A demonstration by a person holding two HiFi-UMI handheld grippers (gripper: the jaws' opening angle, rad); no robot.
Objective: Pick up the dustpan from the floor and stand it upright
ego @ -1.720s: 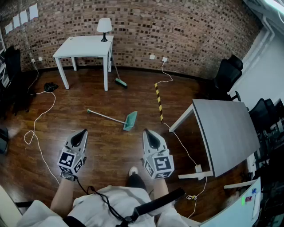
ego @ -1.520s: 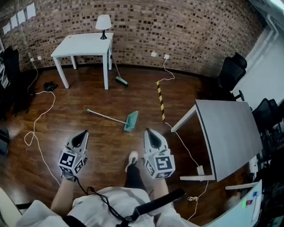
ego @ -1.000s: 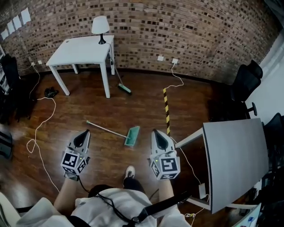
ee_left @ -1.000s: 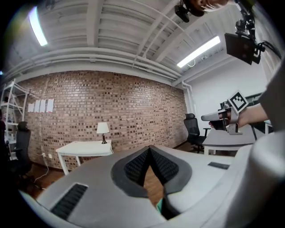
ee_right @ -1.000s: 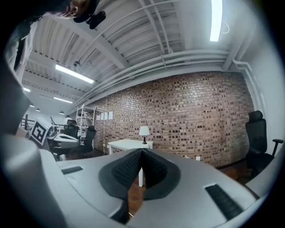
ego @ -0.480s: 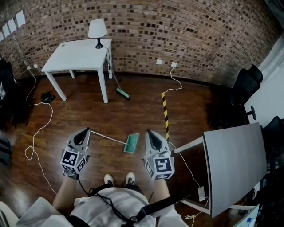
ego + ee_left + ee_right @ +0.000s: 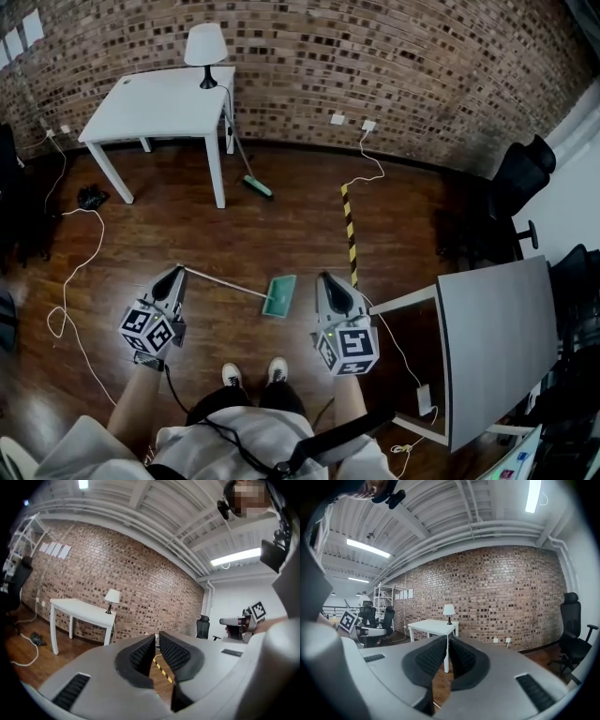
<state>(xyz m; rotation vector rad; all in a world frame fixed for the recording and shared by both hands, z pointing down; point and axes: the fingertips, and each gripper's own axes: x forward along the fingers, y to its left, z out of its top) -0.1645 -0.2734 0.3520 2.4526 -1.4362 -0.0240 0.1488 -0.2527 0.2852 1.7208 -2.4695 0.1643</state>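
The dustpan [image 7: 278, 295] lies flat on the wooden floor, a green pan with a long pale handle [image 7: 223, 282] running up and to the left. My left gripper [image 7: 176, 273] hovers by the end of that handle. Its jaws are opening by a narrow gap, with nothing between them [image 7: 157, 637]. My right gripper [image 7: 327, 278] hangs just right of the pan, apart from it. Its jaws are opening slightly too, and they are empty [image 7: 448, 639]. Both gripper views look level across the room, and the dustpan is not clear in either.
A white table [image 7: 159, 105] with a lamp [image 7: 205, 45] stands at the back wall, and a green broom [image 7: 252, 184] leans by its leg. A yellow-black floor strip [image 7: 349, 234] runs behind the right gripper. A grey table [image 7: 495, 347], white cables [image 7: 70, 262] and my shoes [image 7: 253, 373] are close by.
The person has walked up to the dustpan, which now lies just ahead, between the grippers. The left gripper has rolled and reached the handle's end. Both pairs of jaws have parted slightly.
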